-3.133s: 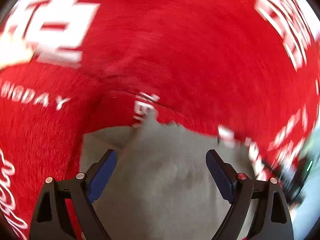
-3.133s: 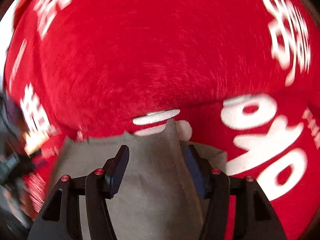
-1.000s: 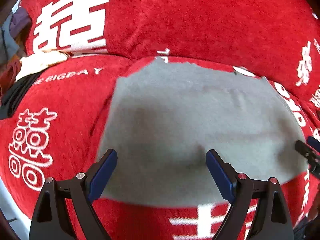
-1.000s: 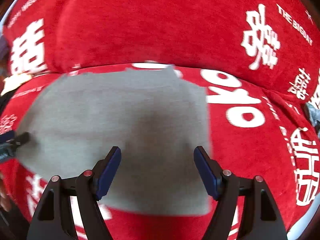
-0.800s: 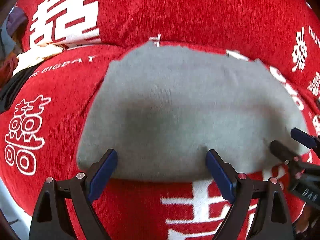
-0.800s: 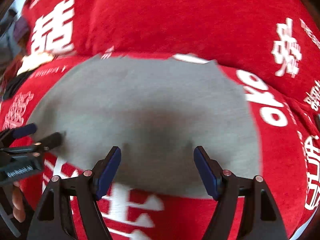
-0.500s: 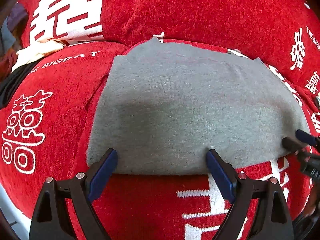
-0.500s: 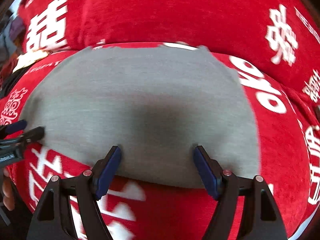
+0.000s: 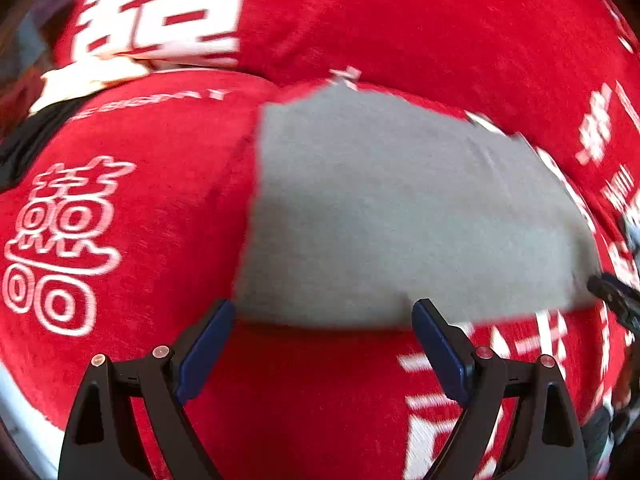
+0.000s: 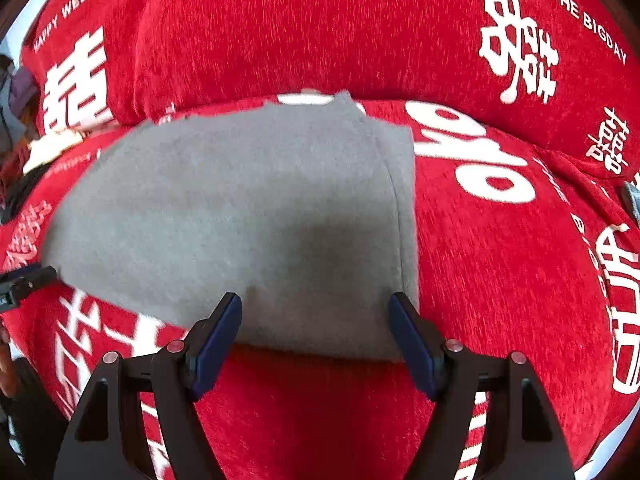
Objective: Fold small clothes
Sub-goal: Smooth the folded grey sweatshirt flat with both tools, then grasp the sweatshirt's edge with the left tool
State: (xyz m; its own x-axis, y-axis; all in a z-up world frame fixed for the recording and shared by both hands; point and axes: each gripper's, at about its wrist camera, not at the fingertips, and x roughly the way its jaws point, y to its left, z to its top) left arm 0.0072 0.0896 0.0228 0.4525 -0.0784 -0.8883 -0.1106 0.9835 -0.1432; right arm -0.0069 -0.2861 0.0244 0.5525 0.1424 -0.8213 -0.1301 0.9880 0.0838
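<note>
A folded grey garment lies flat on the red seat cushion of a sofa. My left gripper hangs open just in front of the garment's near left corner, nothing between its blue pads. Over the near right corner my right gripper is open too, its pads straddling the near edge without pressing it. The tips of each gripper show at the side edge of the other's view.
The sofa's red cover bears white characters and lettering; its backrest rises right behind the garment. A pile of cream and dark clothes lies at the far left of the seat. A grey item sits at the right edge.
Both grippers have drawn back toward the garment's near edge, which now lies at their pads. The left gripper also slid left, to the garment's near left corner. Jaws stay open.
</note>
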